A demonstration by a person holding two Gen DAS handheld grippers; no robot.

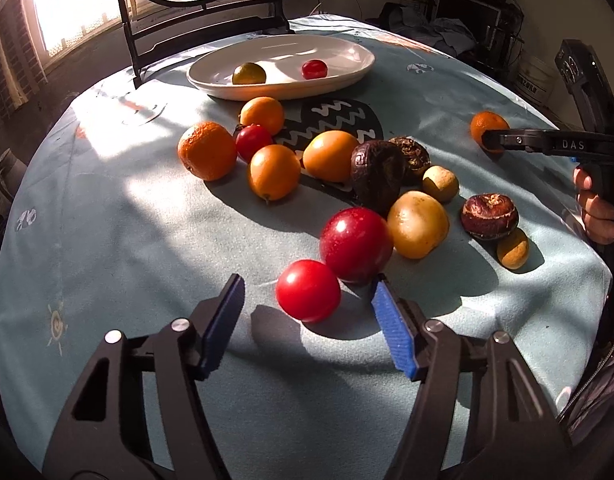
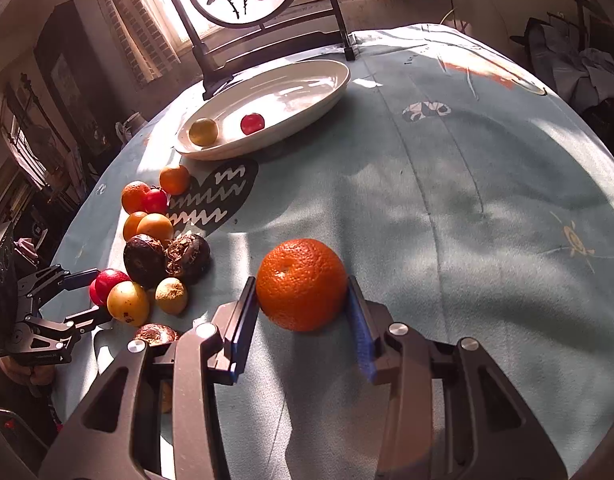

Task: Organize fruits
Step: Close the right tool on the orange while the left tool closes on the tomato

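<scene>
Orange and dimpled, the tangerine (image 2: 301, 284) fills the right wrist view, sitting on the pale blue tablecloth (image 2: 447, 208) between the fingers of the right gripper (image 2: 301, 312); both blue pads appear to press its flanks, so I read the tongs as pinching it. To do this step well, I judge the hold should stay across the widest part, firm enough not to roll out but gentle on a soft peel, then lift straight before carrying toward the white oval dish (image 2: 331, 92) far and left, where a small yellow-green fruit (image 2: 203, 131) and a small red fruit (image 2: 252, 123) already lie. Its skin looks glossy and unbroken, with a small navel mark on top. In the left wrist view, the left gripper (image 1: 307, 300) stands spread around a smooth red tomato (image 1: 308, 290) near the camera; the right pad sits just beside it, the left pad clearly apart, so nothing is gripped yet. Closing evenly on it should avoid nudging the larger red plum (image 1: 355, 243) touching it behind. Beyond lie more oranges, dark wrinkled fruits and yellow ones in a loose cluster, well short of the dish (image 1: 347, 76). At the right edge a hand (image 1: 599, 208) holds the right gripper (image 1: 487, 140) on the tangerine (image 1: 489, 124).
</scene>
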